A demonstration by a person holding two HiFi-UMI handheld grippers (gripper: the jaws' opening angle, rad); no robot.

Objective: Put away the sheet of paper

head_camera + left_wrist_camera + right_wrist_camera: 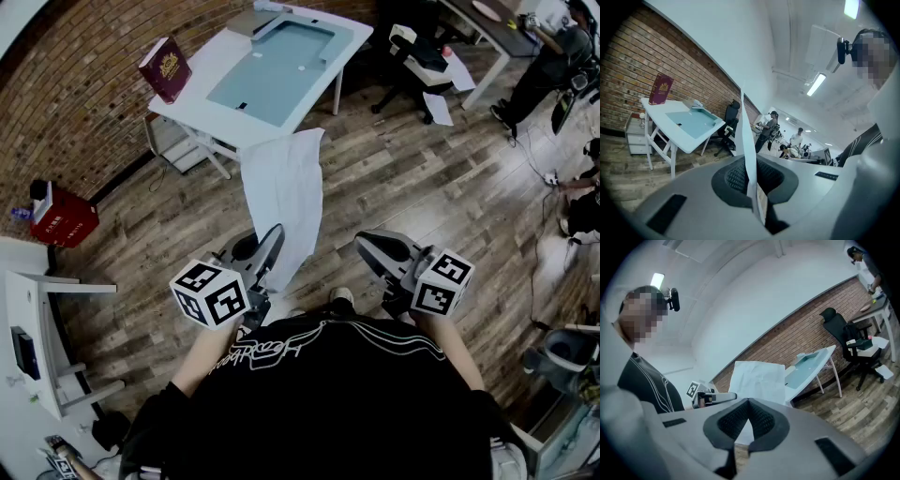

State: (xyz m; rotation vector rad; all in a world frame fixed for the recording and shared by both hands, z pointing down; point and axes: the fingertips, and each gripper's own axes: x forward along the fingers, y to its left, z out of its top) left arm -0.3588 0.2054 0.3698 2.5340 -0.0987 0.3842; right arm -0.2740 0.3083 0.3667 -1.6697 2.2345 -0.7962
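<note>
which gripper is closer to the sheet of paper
Left. The left gripper is shut on the lower edge of the sheet of paper. The right gripper sits off to the paper's right, not touching it.

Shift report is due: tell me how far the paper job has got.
Done: the white sheet of paper is picked up, pinched in the shut left hand-held gripper. In hand: it is held over the wooden floor, near the white table with the pale blue top; the right hand-held gripper is shut and empty. Left: putting the sheet away; where it goes is not evident.
</note>
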